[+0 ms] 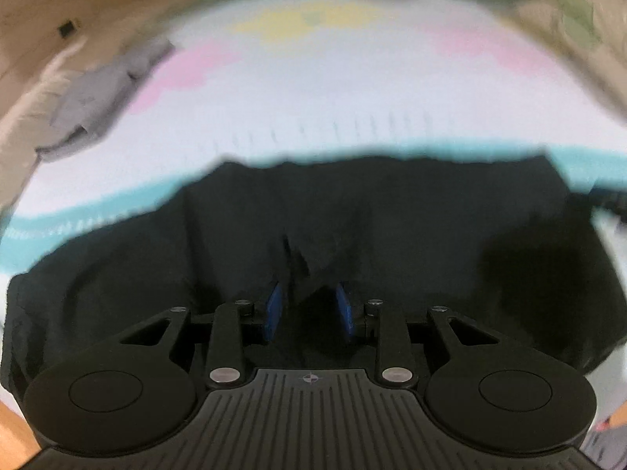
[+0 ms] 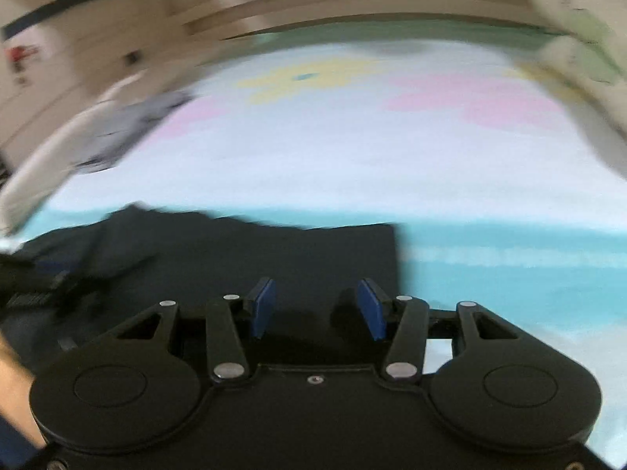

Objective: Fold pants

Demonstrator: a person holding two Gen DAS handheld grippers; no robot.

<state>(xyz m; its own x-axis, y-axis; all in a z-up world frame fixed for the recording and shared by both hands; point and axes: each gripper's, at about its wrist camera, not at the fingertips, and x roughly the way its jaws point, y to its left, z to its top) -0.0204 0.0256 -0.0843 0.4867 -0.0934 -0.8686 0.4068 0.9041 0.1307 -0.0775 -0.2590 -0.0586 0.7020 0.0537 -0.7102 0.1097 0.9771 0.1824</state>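
Observation:
Black pants (image 1: 431, 235) lie spread across the near part of a bed, seen blurred in both views. In the left wrist view my left gripper (image 1: 309, 305) points down into them. A raised ridge of the black cloth runs in between its blue pads (image 1: 274, 307), which stand close together on it. The right wrist view shows my right gripper (image 2: 315, 307) above the pants' right part (image 2: 274, 250), near their straight right edge. Its blue pads (image 2: 370, 309) stand well apart with nothing gripped between them.
The bed has a pastel bedspread (image 1: 313, 98) of white, pink, yellow and teal. A crumpled grey garment (image 1: 102, 94) lies at its far left edge. Pale pillows (image 2: 580, 19) sit at the far right. A hand (image 2: 11, 372) shows at the lower left.

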